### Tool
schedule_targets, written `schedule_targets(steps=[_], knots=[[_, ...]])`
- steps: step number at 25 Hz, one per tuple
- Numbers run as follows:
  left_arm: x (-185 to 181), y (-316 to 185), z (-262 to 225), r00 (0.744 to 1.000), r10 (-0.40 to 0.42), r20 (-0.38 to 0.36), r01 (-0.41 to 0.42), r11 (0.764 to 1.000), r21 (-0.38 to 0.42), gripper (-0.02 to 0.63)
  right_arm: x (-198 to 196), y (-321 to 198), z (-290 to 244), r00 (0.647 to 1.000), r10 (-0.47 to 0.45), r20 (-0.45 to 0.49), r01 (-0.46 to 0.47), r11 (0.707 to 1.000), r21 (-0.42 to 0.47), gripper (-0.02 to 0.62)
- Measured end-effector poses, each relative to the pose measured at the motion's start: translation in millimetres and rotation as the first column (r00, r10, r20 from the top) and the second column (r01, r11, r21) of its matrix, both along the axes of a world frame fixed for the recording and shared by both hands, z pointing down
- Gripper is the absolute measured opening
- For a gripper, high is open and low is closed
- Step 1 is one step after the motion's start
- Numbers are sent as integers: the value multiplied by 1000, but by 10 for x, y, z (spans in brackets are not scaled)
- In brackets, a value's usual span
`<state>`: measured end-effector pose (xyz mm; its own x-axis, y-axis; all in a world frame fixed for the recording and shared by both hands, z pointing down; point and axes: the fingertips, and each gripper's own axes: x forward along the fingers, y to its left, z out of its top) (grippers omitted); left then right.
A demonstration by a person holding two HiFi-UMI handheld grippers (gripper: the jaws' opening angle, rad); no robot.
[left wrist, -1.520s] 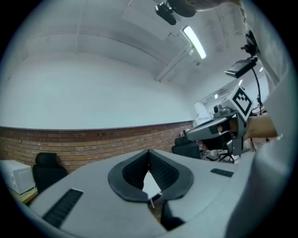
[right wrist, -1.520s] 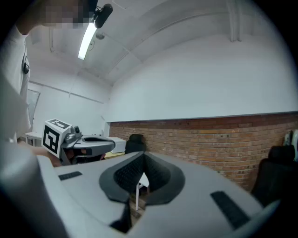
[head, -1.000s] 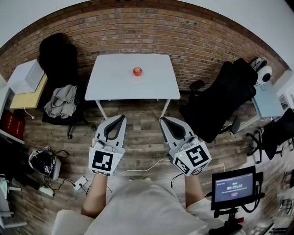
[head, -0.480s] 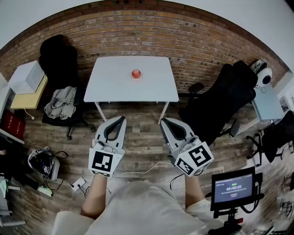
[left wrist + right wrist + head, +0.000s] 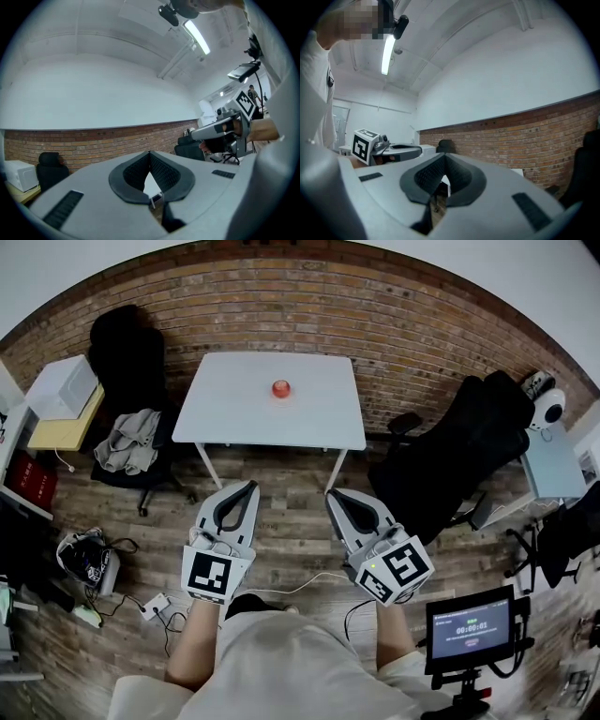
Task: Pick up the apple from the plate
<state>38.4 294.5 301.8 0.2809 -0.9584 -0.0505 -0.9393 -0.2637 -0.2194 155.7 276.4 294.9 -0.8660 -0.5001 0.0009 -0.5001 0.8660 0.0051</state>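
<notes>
Left gripper (image 5: pixel 249 484) and right gripper (image 5: pixel 332 493), both pressed together and empty, sit well short of the apple (image 5: pixel 280 387) at upper centre; arriving unopened, either could roll it away.

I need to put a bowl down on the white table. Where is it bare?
The white table is bare left and right of the apple and along its whole near edge. Only the middle toward the brick wall is taken. Beside it the floor is crowded: a clothes-draped chair at left, a black office chair at right.
</notes>
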Motion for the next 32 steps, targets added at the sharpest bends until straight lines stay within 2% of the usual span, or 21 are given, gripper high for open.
schedule_targets(steps=[5,11,17,27,32], knots=[[60,12,81,1000,-16,-14,16,1000,-25,6,-42,-11,87,999,-35,-28,35,999,-12,2],[-68,-94,125,999,-32,-24,31,999,-29,6,-177,-84,181,996,-65,-65,64,998,-15,2],[-135,-257,196,999,-23,-38,22,1000,-22,6,-229,-195,205,995,-77,-57,76,997,-6,2],[-535,-1155,257,1000,18,-22,-19,999,-38,6,-639,-1027,194,998,-43,-48,42,999,-31,2],[-815,-1576,262,999,25,-24,-25,999,-36,6,-838,-1480,161,1000,13,-15,-13,999,-51,2]])
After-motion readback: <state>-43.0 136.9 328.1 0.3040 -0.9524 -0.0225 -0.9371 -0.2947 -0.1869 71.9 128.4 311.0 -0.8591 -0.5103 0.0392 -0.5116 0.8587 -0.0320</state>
